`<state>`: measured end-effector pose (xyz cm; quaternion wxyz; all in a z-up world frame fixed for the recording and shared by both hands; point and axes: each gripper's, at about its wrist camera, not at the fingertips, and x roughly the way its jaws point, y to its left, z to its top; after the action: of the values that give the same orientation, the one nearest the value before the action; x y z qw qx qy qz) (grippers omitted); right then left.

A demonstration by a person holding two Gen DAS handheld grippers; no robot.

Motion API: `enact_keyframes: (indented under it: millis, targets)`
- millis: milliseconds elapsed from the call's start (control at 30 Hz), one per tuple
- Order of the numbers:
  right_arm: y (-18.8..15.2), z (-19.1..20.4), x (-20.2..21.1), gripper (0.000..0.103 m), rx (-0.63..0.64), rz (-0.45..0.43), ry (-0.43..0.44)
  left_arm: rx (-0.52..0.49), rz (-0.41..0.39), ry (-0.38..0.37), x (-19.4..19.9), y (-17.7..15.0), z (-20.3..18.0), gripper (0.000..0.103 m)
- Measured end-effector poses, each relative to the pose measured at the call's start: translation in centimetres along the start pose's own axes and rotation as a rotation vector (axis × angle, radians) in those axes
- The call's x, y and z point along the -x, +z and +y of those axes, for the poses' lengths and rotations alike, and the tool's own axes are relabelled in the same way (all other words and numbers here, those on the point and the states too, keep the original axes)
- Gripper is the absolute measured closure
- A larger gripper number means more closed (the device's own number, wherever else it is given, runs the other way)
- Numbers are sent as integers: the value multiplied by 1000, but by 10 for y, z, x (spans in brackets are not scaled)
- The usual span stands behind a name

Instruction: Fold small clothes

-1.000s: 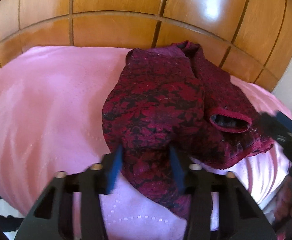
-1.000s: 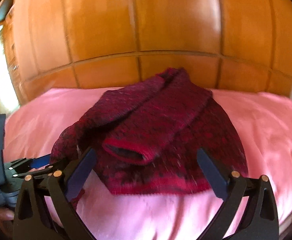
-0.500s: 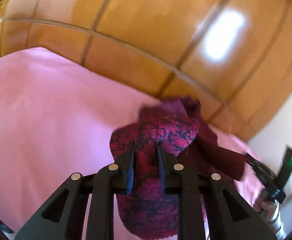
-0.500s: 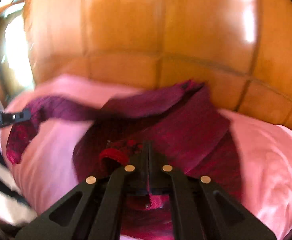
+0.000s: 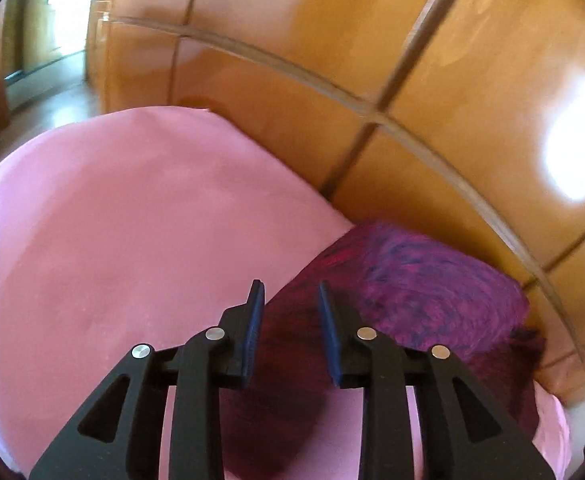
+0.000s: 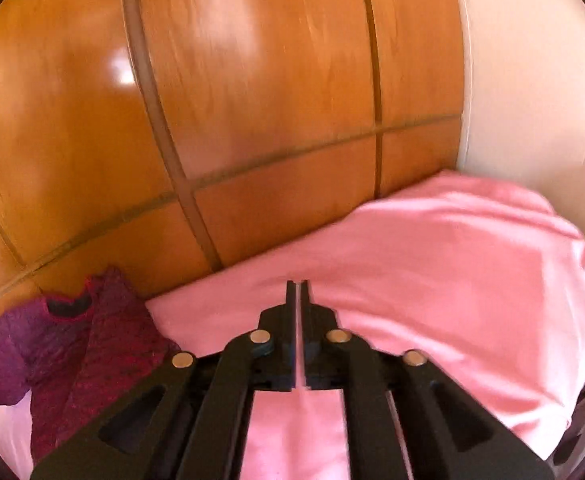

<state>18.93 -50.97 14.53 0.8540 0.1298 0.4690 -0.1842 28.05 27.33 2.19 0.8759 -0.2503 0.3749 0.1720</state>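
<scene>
Sweater (image 5: 432, 300) – fuzzy maroon knit, crumpled on smooth pink sheet (image 5: 132, 220); left claw (image 5: 288, 300) parted, right claw (image 6: 297, 292) pinched, empty.

Bright warm daylight from my left, glare patches on the glossy wooden headboard (image 5: 568, 164), motion blur smearing my sweater (image 5: 424, 292), heavy fisheye bending, dark vignetted corners, soft focus throughout.
</scene>
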Motion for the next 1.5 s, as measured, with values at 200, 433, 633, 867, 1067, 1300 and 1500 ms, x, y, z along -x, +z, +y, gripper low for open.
enact_keyframes:
  millis: [200, 433, 633, 867, 1067, 1300, 1500]
  targets:
    - [-79, 59, 8, 32, 36, 240, 419, 1, -51, -36, 34, -31, 7, 23]
    - [-192, 168, -5, 54, 73, 663, 783, -87, 97, -267, 46, -119, -9, 23]
    - [-139, 155, 13, 93, -17, 378, 756, -171, 219, -479, 55, -177, -34, 23]
    - [-23, 15, -41, 76, -437, 120, 556, -103, 332, -689, 46, -219, -51, 23]
    - [-49, -54, -56, 9, -588, 121, 433, 45, 405, -782, 23, -227, -55, 23]
    - [-161, -53, -3, 12, -397, 286, 524, 81, 441, -834, 12, -239, -58, 39]
    - [-237, -1, 8, 19, -325, 491, 642, 68, 472, -809, -1, -248, -71, 76]
